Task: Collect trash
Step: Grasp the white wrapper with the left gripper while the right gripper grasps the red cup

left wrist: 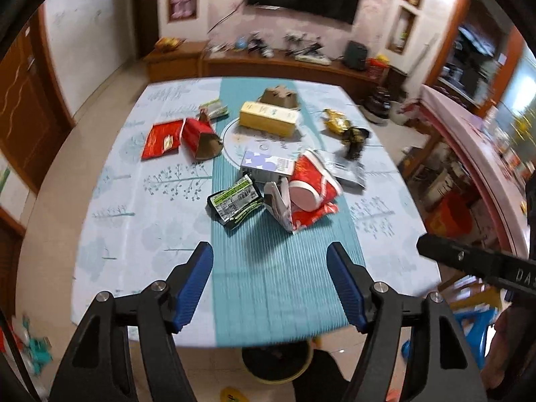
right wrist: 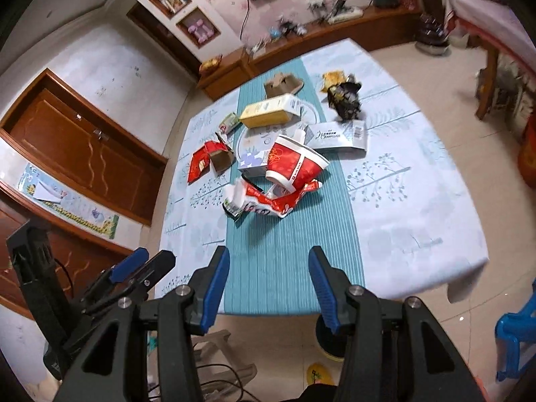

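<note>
Trash lies scattered over a table with a pale cloth point(left wrist: 134, 201) point(right wrist: 418, 184) and a teal runner. Nearest me are a red paper cup point(left wrist: 310, 181) point(right wrist: 294, 165), a torn red-and-white wrapper point(right wrist: 268, 201) and a black-and-green packet point(left wrist: 234, 201). Farther back are a yellow box point(left wrist: 268, 117) point(right wrist: 264, 112), a red carton point(left wrist: 197, 137) point(right wrist: 214, 155), a brown paper piece point(left wrist: 279, 95) point(right wrist: 283, 83) and a gold-and-black wrapper point(left wrist: 345, 127) point(right wrist: 341, 95). My left gripper point(left wrist: 269, 251) hangs open and empty above the table's near end. My right gripper point(right wrist: 269, 256) is open and empty too.
A white-and-purple box point(left wrist: 264, 164) and a white flat pack point(right wrist: 338, 135) lie by the cup. A wooden TV cabinet point(left wrist: 268, 63) stands behind the table. A blue plastic chair point(right wrist: 516, 328) is at the right, a pink-clothed table point(left wrist: 475, 140) farther right. The table's round base point(left wrist: 278, 361) is below.
</note>
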Motion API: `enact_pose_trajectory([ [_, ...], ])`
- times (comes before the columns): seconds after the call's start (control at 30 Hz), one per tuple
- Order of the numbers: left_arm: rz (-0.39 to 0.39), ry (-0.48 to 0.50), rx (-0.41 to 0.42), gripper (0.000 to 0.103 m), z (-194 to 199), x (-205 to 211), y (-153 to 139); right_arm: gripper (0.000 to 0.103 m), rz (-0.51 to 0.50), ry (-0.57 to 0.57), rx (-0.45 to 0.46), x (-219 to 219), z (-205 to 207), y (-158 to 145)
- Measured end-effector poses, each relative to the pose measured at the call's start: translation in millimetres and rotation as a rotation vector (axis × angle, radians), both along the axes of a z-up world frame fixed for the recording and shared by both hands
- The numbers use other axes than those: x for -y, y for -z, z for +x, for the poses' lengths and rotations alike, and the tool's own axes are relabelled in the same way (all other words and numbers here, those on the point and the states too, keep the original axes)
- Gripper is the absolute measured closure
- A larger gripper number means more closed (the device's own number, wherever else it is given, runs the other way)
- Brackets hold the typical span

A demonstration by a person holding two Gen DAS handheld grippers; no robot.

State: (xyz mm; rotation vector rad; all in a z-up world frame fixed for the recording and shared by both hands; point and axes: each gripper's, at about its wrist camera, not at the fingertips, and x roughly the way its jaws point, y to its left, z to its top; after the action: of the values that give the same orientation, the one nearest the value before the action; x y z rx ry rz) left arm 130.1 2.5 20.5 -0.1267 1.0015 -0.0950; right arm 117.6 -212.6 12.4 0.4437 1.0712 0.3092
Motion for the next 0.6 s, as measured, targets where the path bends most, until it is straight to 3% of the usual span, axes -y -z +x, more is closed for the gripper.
enact_pose_trajectory([
  [0.13,-0.035,-0.112,-0.091,0.034,44,16,33,0.054,0.039,-0.066,-0.085,16,52,32],
  [0.37,-0.039,-0.266,-0.164,0.035,99,34,84,0.054,0.123,-0.151,-0.204,31,134,92],
  [0.5,-0.041,-0.326,-0.185,0.036,113,35,103,0.054,0.176,-0.189,-0.272,24,161,123],
  [0.53,-0.038,-0.337,-0.186,0.038,115,34,105,0.054,0.202,-0.198,-0.293,21,167,131],
  [0.6,-0.031,-0.353,-0.192,0.062,119,34,110,0.054,0.236,-0.204,-0.319,18,174,141],
])
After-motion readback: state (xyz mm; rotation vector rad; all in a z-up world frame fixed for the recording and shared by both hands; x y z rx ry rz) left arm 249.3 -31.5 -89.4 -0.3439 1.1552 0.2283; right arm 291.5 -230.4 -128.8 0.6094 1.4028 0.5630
